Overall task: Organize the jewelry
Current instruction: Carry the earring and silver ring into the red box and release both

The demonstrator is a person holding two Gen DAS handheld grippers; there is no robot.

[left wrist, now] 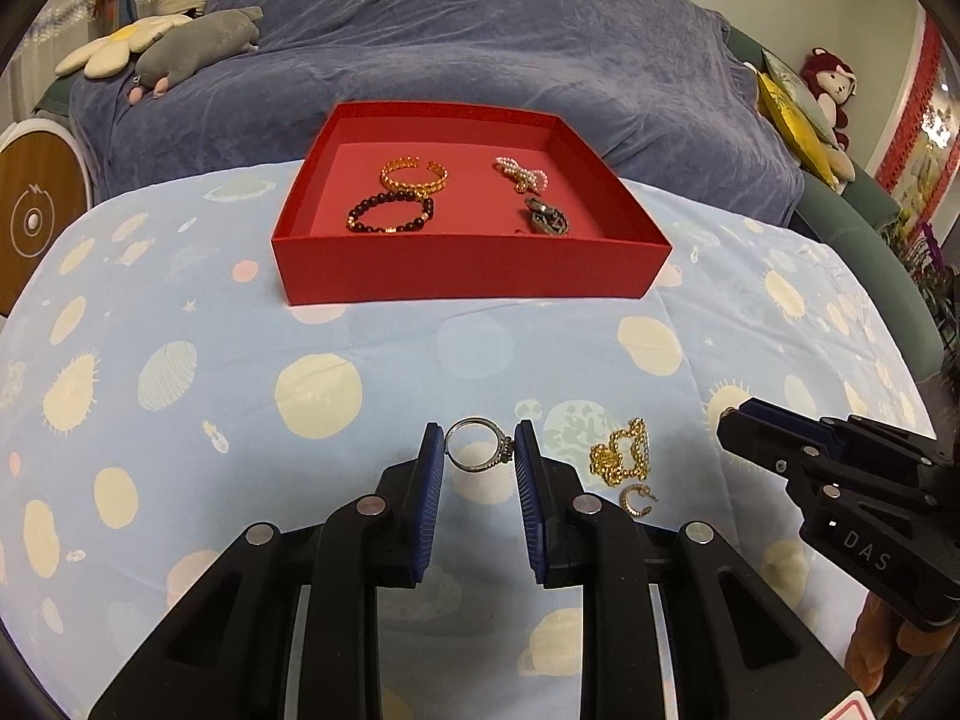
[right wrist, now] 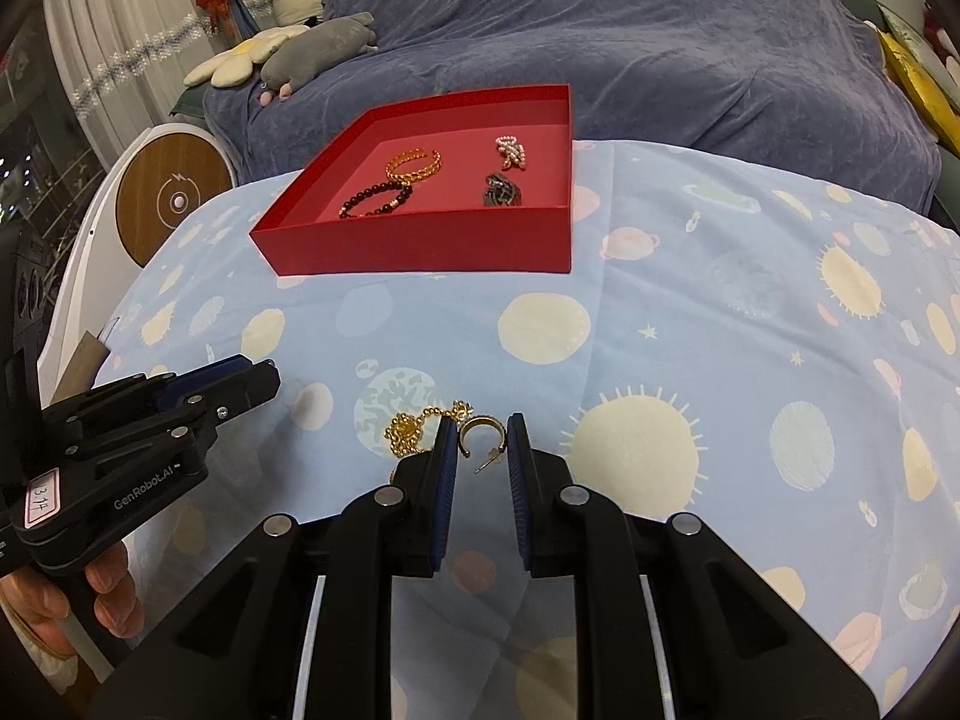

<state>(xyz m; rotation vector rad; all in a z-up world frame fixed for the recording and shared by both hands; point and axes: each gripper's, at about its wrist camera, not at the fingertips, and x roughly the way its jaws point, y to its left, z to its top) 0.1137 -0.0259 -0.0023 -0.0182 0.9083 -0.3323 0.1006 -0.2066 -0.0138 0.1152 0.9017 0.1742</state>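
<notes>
A red tray (left wrist: 468, 273) (right wrist: 420, 249) sits at the far side of the table and holds a gold bangle (left wrist: 414, 175), a dark bead bracelet (left wrist: 390, 213), a pearl piece (left wrist: 522, 173) and a dark metal piece (left wrist: 547, 219). My left gripper (left wrist: 479, 447) is shut on a silver ring (left wrist: 477, 444), with the jaws touching both its sides. My right gripper (right wrist: 482, 441) straddles a gold hoop earring (right wrist: 480, 429) lying on the cloth, with gaps on both sides. A gold chain (left wrist: 621, 451) (right wrist: 414, 429) lies beside it.
The table wears a light blue cloth with planets (left wrist: 240, 390). Behind it is a sofa under a purple blanket (left wrist: 480, 48) with plush toys (left wrist: 198, 45). A round wooden-faced device (right wrist: 174, 198) stands at the left.
</notes>
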